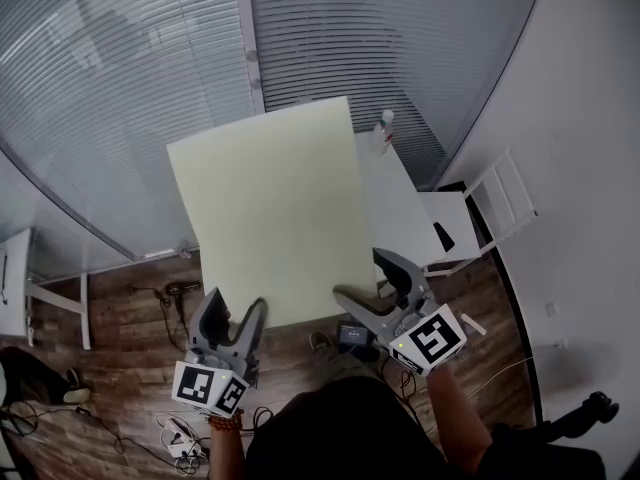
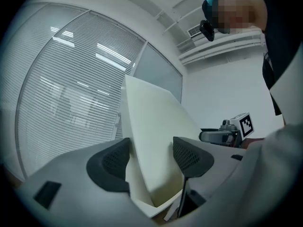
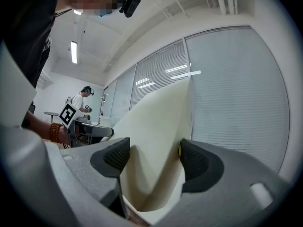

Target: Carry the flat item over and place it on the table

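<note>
A large pale yellow flat board (image 1: pixel 270 218) hangs in the air in front of me, tilted up, and hides much of the white table (image 1: pixel 400 208) below it. My left gripper (image 1: pixel 235 328) grips its near left corner and my right gripper (image 1: pixel 375 288) its near right corner. In the left gripper view the board (image 2: pixel 151 126) runs between the black pads (image 2: pixel 111 162) of the left gripper (image 2: pixel 150 157). In the right gripper view the board (image 3: pixel 161 141) bends between the jaws of the right gripper (image 3: pixel 154 157) and presses on the right pad (image 3: pixel 194 162).
A clear bottle (image 1: pixel 384 131) stands at the table's far edge. To the right of the table is a white chair (image 1: pixel 500 203). Another white table (image 1: pixel 15 283) is at the left. Cables (image 1: pixel 180 433) lie on the wooden floor. Blinds (image 1: pixel 120 78) line the walls beyond. Another person (image 3: pixel 83 100) stands far off.
</note>
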Available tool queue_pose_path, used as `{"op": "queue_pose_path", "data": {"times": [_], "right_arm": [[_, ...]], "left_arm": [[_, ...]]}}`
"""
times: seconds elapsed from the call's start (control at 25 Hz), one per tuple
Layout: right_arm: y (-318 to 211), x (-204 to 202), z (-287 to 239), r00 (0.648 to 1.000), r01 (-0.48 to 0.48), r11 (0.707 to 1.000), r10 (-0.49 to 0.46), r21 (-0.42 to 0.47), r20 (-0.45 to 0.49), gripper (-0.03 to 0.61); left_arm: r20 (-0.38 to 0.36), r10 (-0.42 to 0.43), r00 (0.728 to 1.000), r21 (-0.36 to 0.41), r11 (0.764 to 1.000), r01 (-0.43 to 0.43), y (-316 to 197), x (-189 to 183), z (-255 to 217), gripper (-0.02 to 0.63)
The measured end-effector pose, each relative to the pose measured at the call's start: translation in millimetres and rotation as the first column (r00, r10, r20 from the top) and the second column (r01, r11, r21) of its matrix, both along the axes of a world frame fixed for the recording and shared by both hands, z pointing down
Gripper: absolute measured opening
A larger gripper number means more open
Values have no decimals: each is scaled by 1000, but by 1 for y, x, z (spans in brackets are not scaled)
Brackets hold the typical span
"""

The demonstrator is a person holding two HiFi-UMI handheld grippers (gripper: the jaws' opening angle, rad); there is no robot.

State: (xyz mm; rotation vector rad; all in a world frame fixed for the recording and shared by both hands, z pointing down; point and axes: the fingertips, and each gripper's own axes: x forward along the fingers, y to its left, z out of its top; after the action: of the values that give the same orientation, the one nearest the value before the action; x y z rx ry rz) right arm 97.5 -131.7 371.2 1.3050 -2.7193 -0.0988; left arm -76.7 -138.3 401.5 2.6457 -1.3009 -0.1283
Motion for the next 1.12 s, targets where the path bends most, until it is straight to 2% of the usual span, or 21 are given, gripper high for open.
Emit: {"op": "queue_pose_path", "data": {"times": [0.28,0.56,0.84,1.12], "right_arm": [[-36,33,0,999,-44,999,45,-25,26,327],[-62,48,15,997,-69,996,71,-51,39,328],[-101,75,38,995,-73,992,79,-104,57,328],[-135,78,60,997,-40,989,49,-143,59,328]], "left_arm": [[27,43,999,-8,999,-43,-42,32,-5,284],[49,63,997,-28,998,-62,-71,47,6,284],[64,59,996,-65,996,-55,-109,74,26,284],[63,35,997,-124,992,-27,-138,77,51,284]]}}
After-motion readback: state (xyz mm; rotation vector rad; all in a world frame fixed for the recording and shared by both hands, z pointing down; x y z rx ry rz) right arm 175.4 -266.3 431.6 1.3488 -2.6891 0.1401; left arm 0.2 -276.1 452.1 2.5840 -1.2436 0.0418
